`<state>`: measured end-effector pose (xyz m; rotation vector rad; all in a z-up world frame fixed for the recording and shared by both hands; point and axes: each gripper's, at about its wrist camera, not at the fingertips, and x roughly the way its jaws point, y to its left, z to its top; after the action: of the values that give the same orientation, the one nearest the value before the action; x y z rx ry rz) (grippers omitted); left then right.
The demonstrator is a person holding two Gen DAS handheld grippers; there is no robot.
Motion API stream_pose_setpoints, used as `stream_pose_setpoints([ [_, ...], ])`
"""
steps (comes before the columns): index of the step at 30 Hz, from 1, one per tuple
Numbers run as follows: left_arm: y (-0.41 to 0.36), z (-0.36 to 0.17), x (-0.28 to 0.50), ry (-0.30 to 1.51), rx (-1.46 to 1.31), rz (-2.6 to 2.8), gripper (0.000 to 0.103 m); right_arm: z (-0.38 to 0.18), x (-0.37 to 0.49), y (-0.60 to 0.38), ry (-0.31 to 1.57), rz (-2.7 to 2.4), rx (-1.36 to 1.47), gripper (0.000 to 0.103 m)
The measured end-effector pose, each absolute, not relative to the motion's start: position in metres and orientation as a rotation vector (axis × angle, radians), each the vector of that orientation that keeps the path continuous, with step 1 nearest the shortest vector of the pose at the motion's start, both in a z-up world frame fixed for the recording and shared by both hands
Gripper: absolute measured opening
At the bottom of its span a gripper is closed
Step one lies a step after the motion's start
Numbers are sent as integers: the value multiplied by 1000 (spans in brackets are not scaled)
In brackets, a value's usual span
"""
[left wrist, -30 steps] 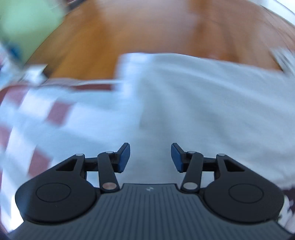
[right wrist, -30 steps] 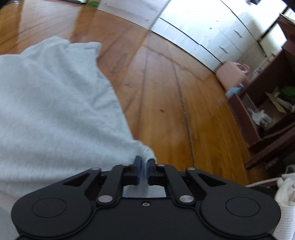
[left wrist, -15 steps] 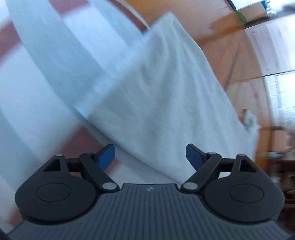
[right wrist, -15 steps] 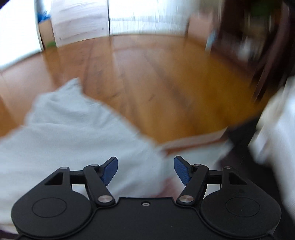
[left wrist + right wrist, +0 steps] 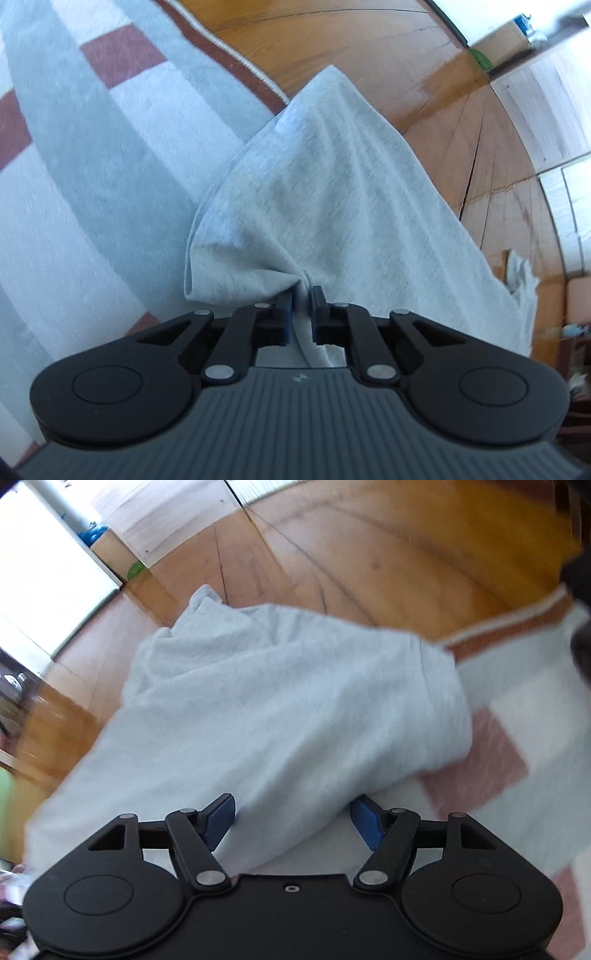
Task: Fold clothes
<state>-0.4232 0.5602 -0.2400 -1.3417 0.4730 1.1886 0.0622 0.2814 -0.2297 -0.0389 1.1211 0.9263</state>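
The garment (image 5: pixel 332 192) is spread partly on the rug (image 5: pixel 92 177) and partly on the wooden floor (image 5: pixel 424 62) beyond it. Its near edge is pinched in the left gripper (image 5: pixel 303 314), while the right gripper (image 5: pixel 291 816) is held apart just above the cloth, the rug lying to its right.

garment (image 5: pixel 266 716): near end runs under right tongs (image 5: pixel 291 821) body, out of sight; edges smeared
pinched fold: buried between left tongs (image 5: pixel 303 314)
dark shape (image 5: pixel 580 590): right edge, cut off, unidentifiable
rug (image 5: pixel 517 709): pattern blurred

left gripper (image 5: pixel 302 306): black linkages, ribbed grey body | right gripper (image 5: pixel 291 818): black, blue pads, silver rivets
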Motion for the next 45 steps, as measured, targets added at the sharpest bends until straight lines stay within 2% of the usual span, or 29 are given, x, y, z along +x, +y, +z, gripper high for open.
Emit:
stream_pose_setpoints([
  [4, 561, -236, -419, 507, -1271, 1201, 10, -236, 65, 265, 1012, 928, 55, 78],
  [6, 562, -234, -418, 524, -1235, 1207, 10, -229, 67, 262, 956, 934, 20, 68],
  [7, 564, -234, -415, 534, -1216, 1204, 8, -226, 68, 260, 928, 937, 3, 43],
  [8, 564, -228, -414, 544, -1179, 1206, 5, -222, 68, 258, 900, 939, -15, 13],
  [10, 564, -216, -413, 565, -1102, 1210, 4, -215, 70, 255, 843, 944, -49, 9],
  [11, 564, -210, -413, 575, -1064, 1211, 4, -210, 70, 252, 814, 949, -63, 1],
  [14, 560, -202, -426, 586, -1057, 1262, 1, -183, 54, 222, 734, 1004, -82, 1],
  [21, 550, -185, -459, 609, -1048, 1382, 0, -211, 52, 193, 903, 950, -239, 2],
  [23, 547, -181, -468, 615, -1044, 1416, 3, -218, 56, 191, 925, 897, -304, 2],
  [25, 545, -178, -442, 656, -994, 1341, 4, -213, 58, 193, 914, 831, -352, 4],
  [27, 543, -175, -414, 695, -941, 1261, 11, -206, 60, 195, 853, 756, -422, 15],
  [29, 542, -173, -386, 733, -888, 1180, 39, -198, 63, 196, 760, 674, -505, 36],
  [31, 540, -170, -358, 769, -834, 1099, 47, -185, 70, 194, 708, 667, -498, 37],
  [34, 538, -166, -316, 819, -753, 977, 53, -158, 86, 214, 777, 854, -358, 40],
  [37, 543, -157, -267, 836, -688, 838, 54, -131, 105, 258, 887, 1098, -280, 50],
  [41, 562, -139, -189, 824, -539, 700, 65, -113, 121, 331, 983, 1296, -433, 53],
  [45, 585, -137, -107, 840, -452, 581, 66, -115, 135, 378, 998, 1295, -609, 53],
])
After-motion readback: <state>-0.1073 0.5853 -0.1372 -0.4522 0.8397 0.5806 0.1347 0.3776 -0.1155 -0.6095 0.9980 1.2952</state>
